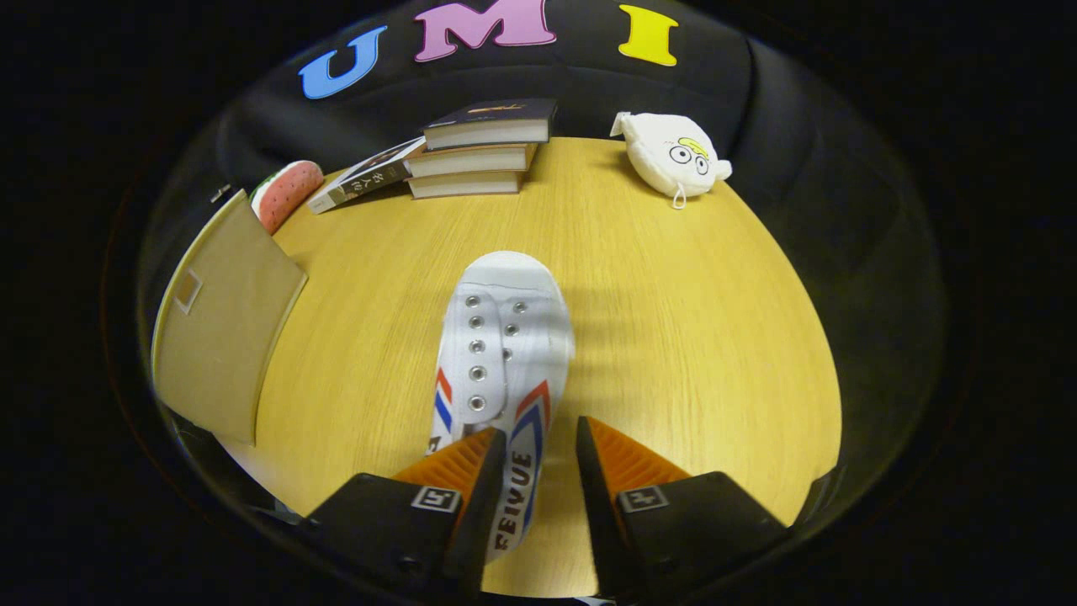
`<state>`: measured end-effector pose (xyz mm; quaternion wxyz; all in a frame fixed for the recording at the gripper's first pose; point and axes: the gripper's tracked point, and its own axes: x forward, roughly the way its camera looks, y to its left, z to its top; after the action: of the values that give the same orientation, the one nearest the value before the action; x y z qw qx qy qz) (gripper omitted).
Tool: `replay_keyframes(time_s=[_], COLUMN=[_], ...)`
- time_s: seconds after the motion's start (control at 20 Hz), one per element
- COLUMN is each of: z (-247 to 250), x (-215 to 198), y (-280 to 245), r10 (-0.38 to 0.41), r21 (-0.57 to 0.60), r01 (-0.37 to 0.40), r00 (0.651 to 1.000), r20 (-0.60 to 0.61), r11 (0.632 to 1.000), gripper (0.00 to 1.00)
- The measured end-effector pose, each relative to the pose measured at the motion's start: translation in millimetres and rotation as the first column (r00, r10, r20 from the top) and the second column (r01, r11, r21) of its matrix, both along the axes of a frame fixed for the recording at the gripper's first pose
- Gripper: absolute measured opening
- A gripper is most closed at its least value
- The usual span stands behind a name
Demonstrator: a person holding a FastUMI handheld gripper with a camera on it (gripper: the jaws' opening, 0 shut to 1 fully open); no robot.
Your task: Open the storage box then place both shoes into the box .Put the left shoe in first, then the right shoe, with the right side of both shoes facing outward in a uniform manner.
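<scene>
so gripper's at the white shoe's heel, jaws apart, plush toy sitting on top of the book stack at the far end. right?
Not quite. In the gripper view the plush toy lies on the table beside the book stack, apart from it, not on top. The rest holds: the gripper is at the white shoe's heel, jaws apart.

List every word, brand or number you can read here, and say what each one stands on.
"FEIYUE": on the side of the white shoe, running lengthwise between the fingers of the open gripper.
Characters on the spine of the leaning book: too small to read.
Cover print on the top book of the stack: blurred, unreadable.
Plush toy: a drawn face, no words.
</scene>
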<state>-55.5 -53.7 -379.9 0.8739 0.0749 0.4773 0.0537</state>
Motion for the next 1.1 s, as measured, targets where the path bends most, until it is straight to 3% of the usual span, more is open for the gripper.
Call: replay_keyframes(time_s=[0.05, 0.1, 0.25, 0.45, 0.8, 1.1], z=[1, 1, 8, 38, 110, 201], x=[0, 2, -2, -2, 13, 23], y=[0, -2, -3, 9, 24, 106], r10=[0.000, -0.008, -0.078, -0.113, -0.152, -0.041], r21=[0.019, 0.037, 0.097, 0.161, 0.219, 0.268], r01=[0.000, 0.008, 0.084, 0.122, 0.137, 0.006], r00=[1.000, 1.000, 0.995, 0.991, 0.987, 0.992], r20=[-0.008, -0.019, -0.063, -0.065, 0.051, 0.123], r11=[1.000, 0.999, 0.992, 0.979, 0.966, 0.963], gripper=[0.31, 0.30, 0.06, 0.05, 0.05, 0.05])
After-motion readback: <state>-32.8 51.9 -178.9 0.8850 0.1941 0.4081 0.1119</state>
